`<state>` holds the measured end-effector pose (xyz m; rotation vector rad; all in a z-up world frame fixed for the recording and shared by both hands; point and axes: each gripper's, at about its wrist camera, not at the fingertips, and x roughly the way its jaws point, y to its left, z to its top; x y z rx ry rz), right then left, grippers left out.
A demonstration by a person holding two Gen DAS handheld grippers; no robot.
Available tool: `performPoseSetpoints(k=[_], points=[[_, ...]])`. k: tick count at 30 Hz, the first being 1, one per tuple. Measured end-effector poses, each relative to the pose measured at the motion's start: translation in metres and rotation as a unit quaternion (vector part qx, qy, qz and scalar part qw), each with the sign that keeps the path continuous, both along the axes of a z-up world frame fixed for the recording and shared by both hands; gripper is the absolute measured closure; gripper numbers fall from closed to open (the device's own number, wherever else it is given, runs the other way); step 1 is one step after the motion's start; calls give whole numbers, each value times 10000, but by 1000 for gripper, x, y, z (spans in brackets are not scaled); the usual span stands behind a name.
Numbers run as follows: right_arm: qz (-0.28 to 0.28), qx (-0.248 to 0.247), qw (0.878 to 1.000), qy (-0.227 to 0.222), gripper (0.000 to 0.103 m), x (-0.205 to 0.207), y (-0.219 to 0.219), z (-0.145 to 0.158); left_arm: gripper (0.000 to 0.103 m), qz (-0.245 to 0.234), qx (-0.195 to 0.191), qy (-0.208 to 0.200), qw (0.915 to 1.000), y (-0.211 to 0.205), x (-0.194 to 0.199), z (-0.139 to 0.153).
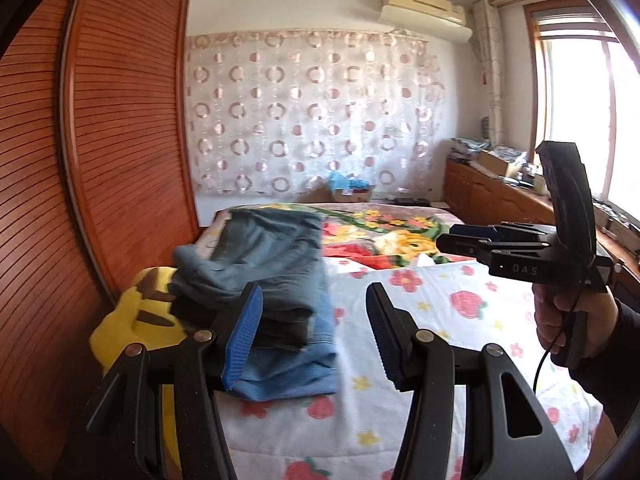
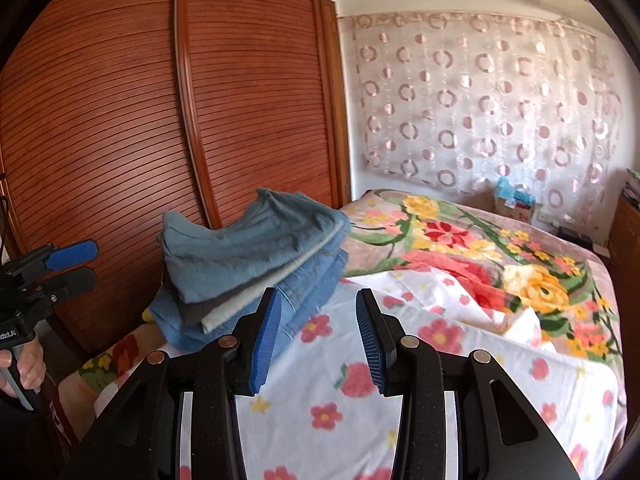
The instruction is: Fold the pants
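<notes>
A bedroom scene from two cameras mounted on handheld grippers, both looking across a bed. The left gripper point(image 1: 316, 336) and the right gripper point(image 2: 318, 344) each hang above the bed with their ribbed blue pads parted and nothing between them, so both are released and empty. The pants point(image 2: 256, 256) lie in a folded stack at the near left edge of the bed, beside the louvred wooden wardrobe doors point(image 2: 120, 120); the top pair is soft grey-blue cotton, slightly rumpled, with lighter blue denim and a dark layer beneath it. From the left camera, the stack seems to sit partly against a yellow plush toy point(image 1: 132, 320). The stack leans and its upper layers overhang, so a careless brush from either gripper could probably tip it off the bed edge or undo the folds; the rounded plush beneath would likely make it less steady. The white sheet with strawberries and flowers point(image 2: 340, 400) is thin and wrinkled, and could bunch up under a dragged garment. Farther off lies a thick, fuzzy floral blanket point(image 2: 460, 248), then a sheer curtain with pink rings point(image 2: 480, 92). A hand point(image 1: 560, 320) grips the right gripper's handle at the right edge of the left camera's view.
</notes>
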<state>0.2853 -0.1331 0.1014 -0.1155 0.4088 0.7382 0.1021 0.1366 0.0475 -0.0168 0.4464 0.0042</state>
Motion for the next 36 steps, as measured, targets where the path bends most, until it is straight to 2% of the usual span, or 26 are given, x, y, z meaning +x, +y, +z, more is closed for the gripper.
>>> performPoseSetpoints(k=[9, 14, 18, 19, 20, 21, 23, 24, 28, 34, 36], points=[[-647, 43, 9979, -26, 62, -60, -41, -9, 48, -497, -84, -79, 9987, -46, -1, -1], [-1057, 42, 9944, -57, 62, -93, -54, -7, 67, -623, -49, -120, 9980, -68, -3, 2], [-1283, 68, 9916, -131, 62, -124, -56, 1, 69, -744, -60, -112, 9972, -82, -8, 6], [-1332, 70, 9909, -162, 62, -132, -57, 2, 67, -760, -50, -102, 9970, -85, -9, 7], [-1391, 70, 9900, -205, 62, -139, -57, 4, 54, -771, -48, -79, 9970, -89, -10, 9], [-1443, 77, 9892, -237, 62, -146, -58, 6, 47, -780, -60, -90, 9969, -93, -12, 11], [-1520, 125, 9879, -285, 62, -161, -58, 8, 28, -792, -58, -119, 9968, -99, -16, 15], [-1551, 150, 9873, -304, 62, -167, -61, 5, 23, -823, -71, -146, 9965, -102, -18, 17], [-1727, 247, 9840, -357, 62, -190, -67, 1, 21, -763, -13, -270, 9967, -112, -26, 25], [-2134, 313, 9753, -481, 36, -213, -71, -2, 21, -644, 9, -276, 9975, -123, -27, 31], [-2225, 360, 9730, -502, 33, -220, -69, -4, 21, -719, -25, -244, 9971, -125, -27, 32]])
